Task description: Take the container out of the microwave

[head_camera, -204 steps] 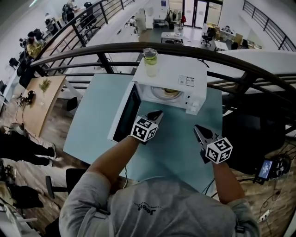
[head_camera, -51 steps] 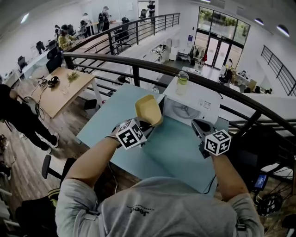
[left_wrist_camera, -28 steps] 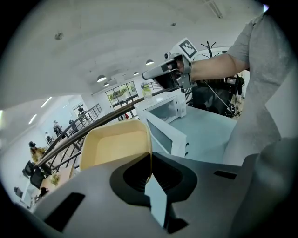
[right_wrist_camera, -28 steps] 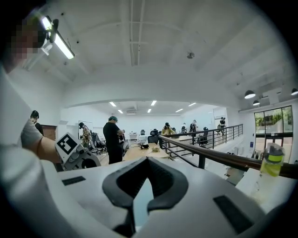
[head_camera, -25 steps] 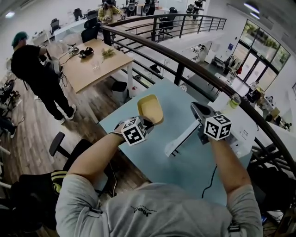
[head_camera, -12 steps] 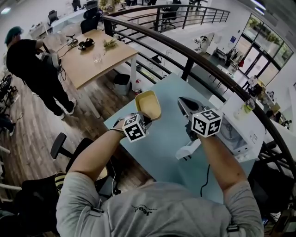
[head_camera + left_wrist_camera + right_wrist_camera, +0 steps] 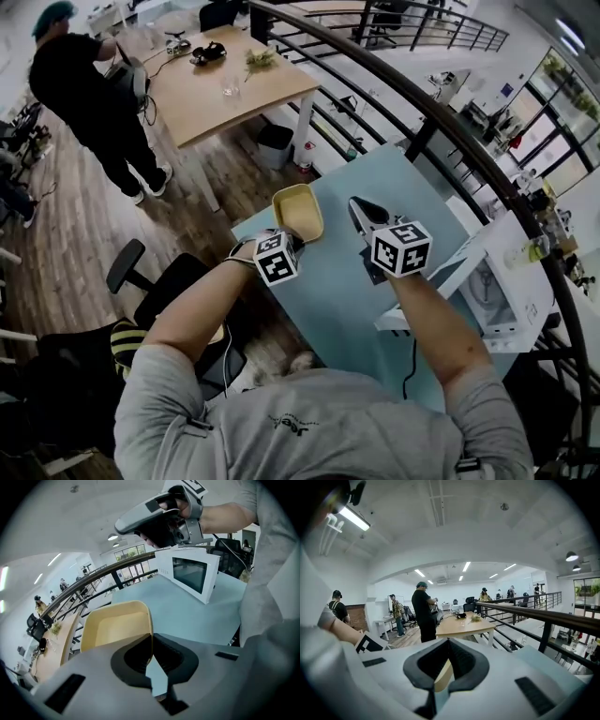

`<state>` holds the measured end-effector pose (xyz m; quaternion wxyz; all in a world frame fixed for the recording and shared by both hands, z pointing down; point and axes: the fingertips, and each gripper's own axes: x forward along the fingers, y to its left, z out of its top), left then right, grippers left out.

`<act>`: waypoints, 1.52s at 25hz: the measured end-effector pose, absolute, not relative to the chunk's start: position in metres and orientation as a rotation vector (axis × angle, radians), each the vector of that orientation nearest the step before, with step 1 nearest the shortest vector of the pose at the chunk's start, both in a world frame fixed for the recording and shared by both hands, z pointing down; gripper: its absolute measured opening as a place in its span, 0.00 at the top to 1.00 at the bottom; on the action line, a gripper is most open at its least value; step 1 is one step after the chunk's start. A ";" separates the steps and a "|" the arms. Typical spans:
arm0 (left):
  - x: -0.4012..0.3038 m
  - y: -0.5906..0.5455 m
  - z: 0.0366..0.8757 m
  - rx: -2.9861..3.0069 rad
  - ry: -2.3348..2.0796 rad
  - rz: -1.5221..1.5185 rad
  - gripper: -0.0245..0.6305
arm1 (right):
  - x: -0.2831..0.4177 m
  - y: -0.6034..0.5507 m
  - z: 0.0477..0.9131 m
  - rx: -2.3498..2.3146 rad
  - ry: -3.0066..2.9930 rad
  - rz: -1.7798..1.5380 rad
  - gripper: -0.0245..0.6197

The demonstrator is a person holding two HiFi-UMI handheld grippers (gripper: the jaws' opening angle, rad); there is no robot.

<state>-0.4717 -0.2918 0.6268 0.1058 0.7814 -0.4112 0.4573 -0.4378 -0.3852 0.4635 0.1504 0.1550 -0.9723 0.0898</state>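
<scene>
My left gripper [image 7: 294,242] is shut on the near rim of an empty yellow container [image 7: 297,213], which hangs over the left corner of the light blue table [image 7: 342,300]. In the left gripper view the rim of the container [image 7: 115,627] is pinched between the pads. To its right my right gripper [image 7: 356,206] points the same way, jaws shut and holding nothing; it shows overhead as the right gripper [image 7: 157,515]. The white microwave [image 7: 511,300] stands far right with its door [image 7: 441,281] swung open.
A person in black [image 7: 89,84] stands by a wooden desk [image 7: 234,84] beyond the table's corner. A dark railing [image 7: 422,103] runs along the table's far side. An office chair [image 7: 141,272] stands lower left. A bottle [image 7: 536,248] sits on the microwave.
Both hands have moved left and down, away from the microwave toward the table's corner, the container going with the left gripper. The right gripper has closed in beside the container.
</scene>
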 end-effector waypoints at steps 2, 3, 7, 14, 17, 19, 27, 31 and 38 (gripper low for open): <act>-0.482 -0.288 0.642 2.271 -1.215 1.346 0.92 | -0.451 -0.389 0.482 0.442 -2.776 0.279 0.93; -0.486 -0.287 0.650 2.256 -1.217 1.351 0.92 | -0.457 -0.390 0.491 0.443 -2.766 0.290 0.93; -0.500 -0.281 0.677 2.197 -1.236 1.380 0.92 | -0.474 -0.396 0.526 0.459 -2.724 0.344 0.93; -0.520 -0.274 0.703 2.143 -1.264 1.427 0.92 | -0.488 -0.396 0.568 0.472 -2.669 0.374 0.93; -0.522 -0.270 0.711 2.133 -1.246 1.443 0.92 | -0.490 -0.395 0.583 0.467 -2.644 0.371 0.93; -0.525 -0.269 0.717 2.126 -1.239 1.460 0.92 | -0.490 -0.395 0.592 0.468 -2.629 0.372 0.93; -0.535 -0.260 0.744 2.095 -1.206 1.538 0.92 | -0.491 -0.384 0.616 0.456 -2.585 0.375 0.93; -0.539 -0.254 0.758 2.075 -1.160 1.574 0.92 | -0.492 -0.379 0.622 0.446 -2.572 0.371 0.93; -0.536 -0.243 0.785 2.058 -1.052 1.610 0.92 | -0.487 -0.367 0.633 0.432 -2.551 0.361 0.93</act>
